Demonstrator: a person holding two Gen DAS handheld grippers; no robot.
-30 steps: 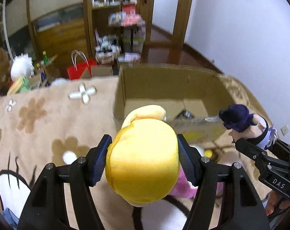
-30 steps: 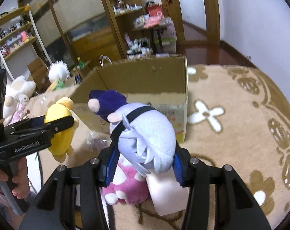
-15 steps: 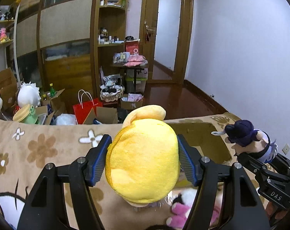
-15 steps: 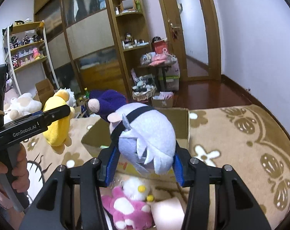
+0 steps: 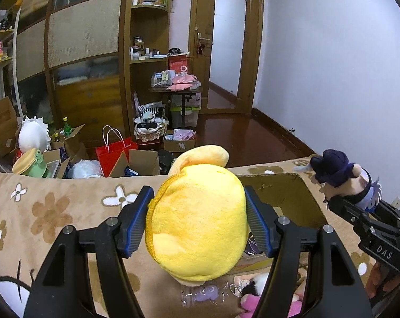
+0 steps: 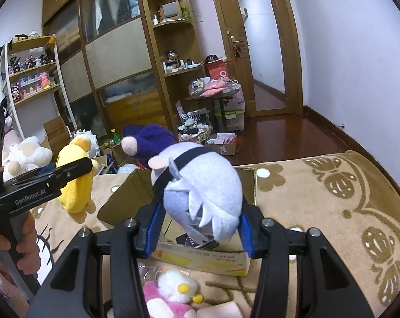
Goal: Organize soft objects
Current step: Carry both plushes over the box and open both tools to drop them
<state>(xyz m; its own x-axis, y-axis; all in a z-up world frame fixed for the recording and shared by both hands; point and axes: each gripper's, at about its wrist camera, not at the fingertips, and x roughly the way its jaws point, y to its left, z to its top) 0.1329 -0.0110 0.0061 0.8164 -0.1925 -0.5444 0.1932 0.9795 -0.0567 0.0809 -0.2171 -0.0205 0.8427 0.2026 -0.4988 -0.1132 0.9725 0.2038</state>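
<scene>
The left gripper (image 5: 197, 222) has its jaws pinching a round yellow plush toy (image 5: 197, 222). The right gripper (image 6: 200, 228) has its jaws pinching a pale lilac plush doll with a purple cap (image 6: 202, 185). Beyond and below both jaws sits an open brown cardboard box (image 6: 125, 198) on a tan flowered blanket (image 6: 319, 212); beneath the right jaws lies a pink and white plush (image 6: 173, 294).

Box top's wide open
Cardboard box (image 6: 200, 258) open above; pink toy (image 6: 170, 295) and small bag (image 5: 202, 291) crowd its near side.
</scene>
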